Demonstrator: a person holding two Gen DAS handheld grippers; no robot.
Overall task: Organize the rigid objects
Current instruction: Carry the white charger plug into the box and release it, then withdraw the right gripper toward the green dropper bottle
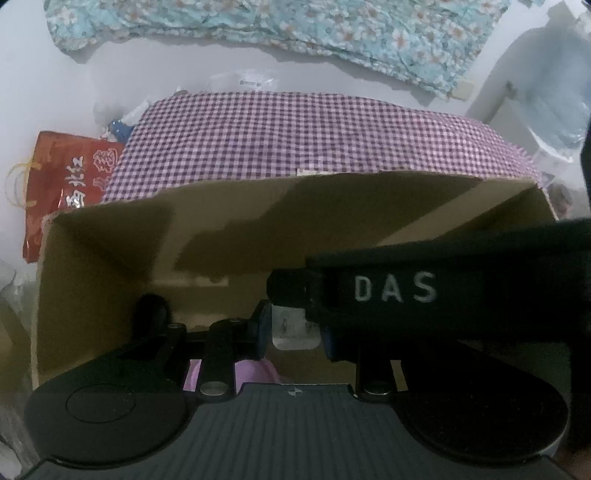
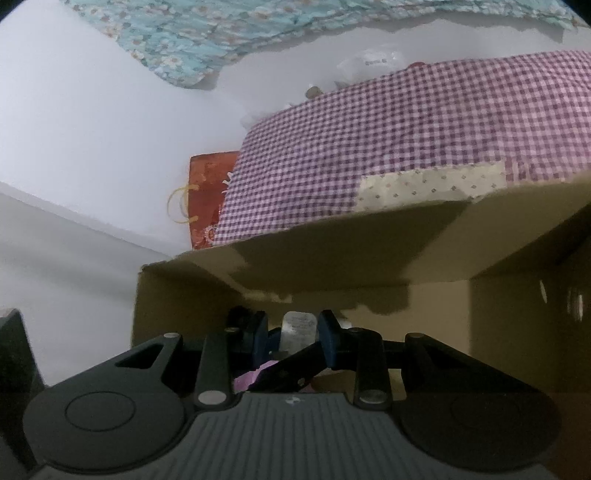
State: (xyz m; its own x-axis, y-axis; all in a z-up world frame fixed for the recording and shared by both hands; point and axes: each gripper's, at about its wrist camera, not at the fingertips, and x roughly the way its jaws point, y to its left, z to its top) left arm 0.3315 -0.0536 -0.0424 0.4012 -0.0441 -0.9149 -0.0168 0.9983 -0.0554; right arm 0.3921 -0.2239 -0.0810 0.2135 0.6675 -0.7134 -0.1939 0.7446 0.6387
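Both hand-held grippers point down into an open cardboard box [image 1: 110,258] on a white desk [image 1: 44,92].

Left wrist view: left hand-held gripper [image 1: 293,330] has its blue pads nearly together on a small pale flat object [image 1: 293,332], silver-white with faint print; the jaws sit close against its sides, a grip. A black bar marked "DAS" [image 1: 395,288] crosses in from the right, over the right finger; which part of the other tool it is, cannot tell. A bit of pink [image 1: 255,371] shows low inside the box, under the linkage. A purple gingham cloth [image 1: 314,136] drapes over the far box wall. Only this view shows the printing on the red bag [image 1: 74,177] left of the box, a blue item [image 1: 120,129] beside crinkled clear plastic [image 1: 110,107], and a white chair-like frame [image 1: 517,92] at right.

Right wrist view: right hand-held gripper [image 2: 297,330] is partly open, pads against a similar pale packet [image 2: 298,328] with small print, held between them. A black link crosses diagonally below it, over a pink thing [image 2: 251,378]. Whether the 2 packets are 1 object, cannot tell. Only this view shows a beige dotted patch [image 2: 432,186] on the gingham, a clear bag [image 2: 369,61] behind it, and oval holes [image 2: 574,306] in the right box wall.

Both views: floral teal fabric [image 1: 295,26] lies along the far desk edge.
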